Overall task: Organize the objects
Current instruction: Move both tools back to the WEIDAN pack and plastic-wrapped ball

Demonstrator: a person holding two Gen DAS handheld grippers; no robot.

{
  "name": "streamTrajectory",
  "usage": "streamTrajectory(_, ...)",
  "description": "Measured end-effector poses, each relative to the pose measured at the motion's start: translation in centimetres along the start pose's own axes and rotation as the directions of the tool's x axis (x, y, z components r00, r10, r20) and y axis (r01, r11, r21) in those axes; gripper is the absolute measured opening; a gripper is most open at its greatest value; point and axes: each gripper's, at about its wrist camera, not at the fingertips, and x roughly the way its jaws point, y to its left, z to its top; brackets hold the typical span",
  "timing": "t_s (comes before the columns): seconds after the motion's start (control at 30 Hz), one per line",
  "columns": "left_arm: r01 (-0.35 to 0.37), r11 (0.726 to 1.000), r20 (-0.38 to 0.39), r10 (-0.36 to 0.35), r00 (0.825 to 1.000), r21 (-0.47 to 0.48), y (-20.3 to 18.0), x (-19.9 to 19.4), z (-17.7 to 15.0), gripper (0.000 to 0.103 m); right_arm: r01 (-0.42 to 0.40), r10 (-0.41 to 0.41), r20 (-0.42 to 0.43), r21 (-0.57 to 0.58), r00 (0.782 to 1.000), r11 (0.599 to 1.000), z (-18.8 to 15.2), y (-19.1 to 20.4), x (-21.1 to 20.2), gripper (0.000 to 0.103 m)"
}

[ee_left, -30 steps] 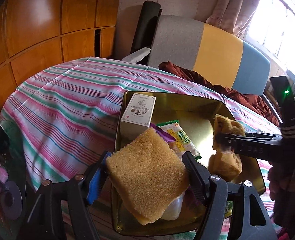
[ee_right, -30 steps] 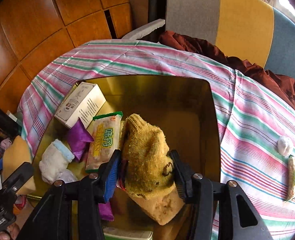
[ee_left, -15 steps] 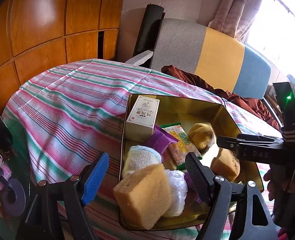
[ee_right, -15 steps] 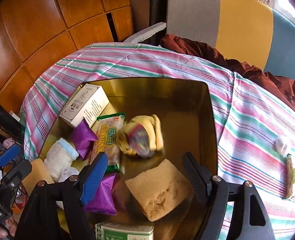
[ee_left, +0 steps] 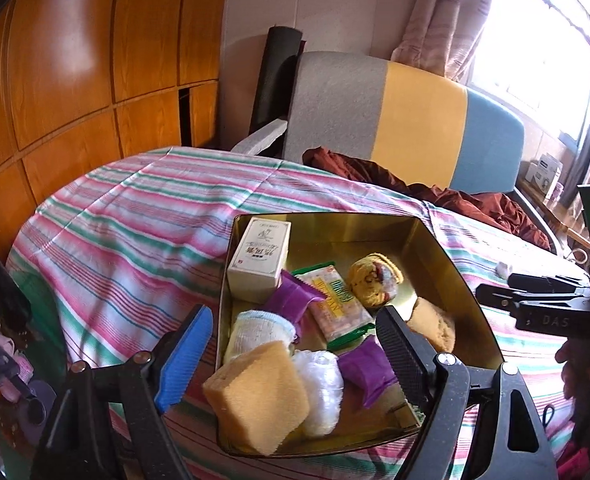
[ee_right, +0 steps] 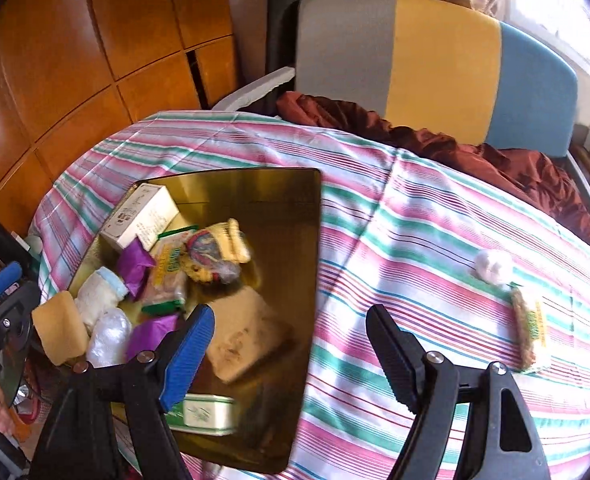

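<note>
Both grippers, left gripper and right gripper, gape empty, jaws having just been opening; the shiny gold metal tray is nearly packed, while a white fluffy ball and green-labelled snack packet wait on the striped cloth.

My table under its striped cloth, and what sits on it.

The pink, green and white striped tablecloth covers the whole table and hangs over its edges. On it rests my gold tin tray, toward the side by the wooden wall panels. Well apart from the tray, out on the bare cloth, lie a small white ball and, just beside it, a long snack packet with green and yellow print.
</note>
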Motion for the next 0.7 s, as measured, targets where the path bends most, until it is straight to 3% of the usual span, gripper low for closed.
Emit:
streamTrajectory(0.4,0.038,0.995,-0.015,-0.037,0.999,0.087,-3.6,-0.3,0.0,0.086,0.132,-0.129,-0.027,0.171,0.991,0.977,-1.9,-10.0,-1.5,0.08)
streamTrajectory(0.7,0.094,0.98,-0.04,-0.088,0.995,0.178,-7.6,0.1,-0.2,0.086,0.246,-0.231,-0.087,0.25,0.969,0.937,-2.1,-18.5,-0.9,0.08)
